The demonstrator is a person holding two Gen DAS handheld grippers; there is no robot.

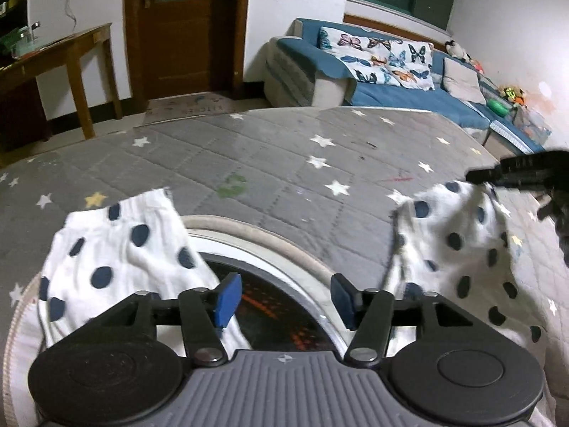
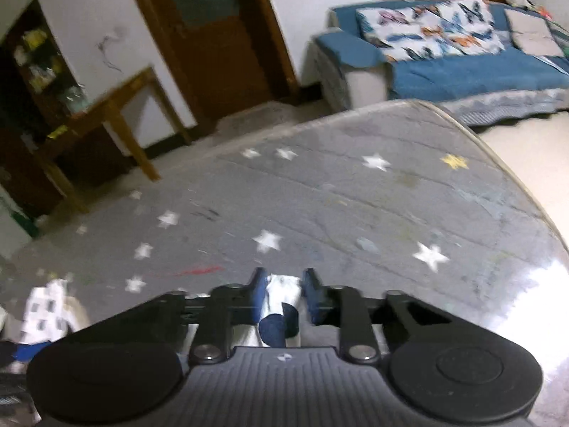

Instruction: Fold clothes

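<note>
1. My right gripper (image 2: 282, 297) pinches the white cloth with dark blue dots (image 1: 458, 245), lower right of the left view; a small pinch could slip out.
2. My left gripper (image 1: 284, 299) is wide apart, holding nothing, so the cloth's other end (image 1: 117, 249) at lower left could drag and bunch.

White walls, brown door (image 1: 185, 32) — blue sofa (image 1: 409, 82).

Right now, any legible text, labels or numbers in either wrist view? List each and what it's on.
"KITCHEN": probably, faint letters seen upside down on the doormat by the door; low confidence.
Red-orange markings under the round glass panel below the left gripper: a blurred pattern, unreadable.
Right wrist view: motion-blurred, no readable text.
</note>
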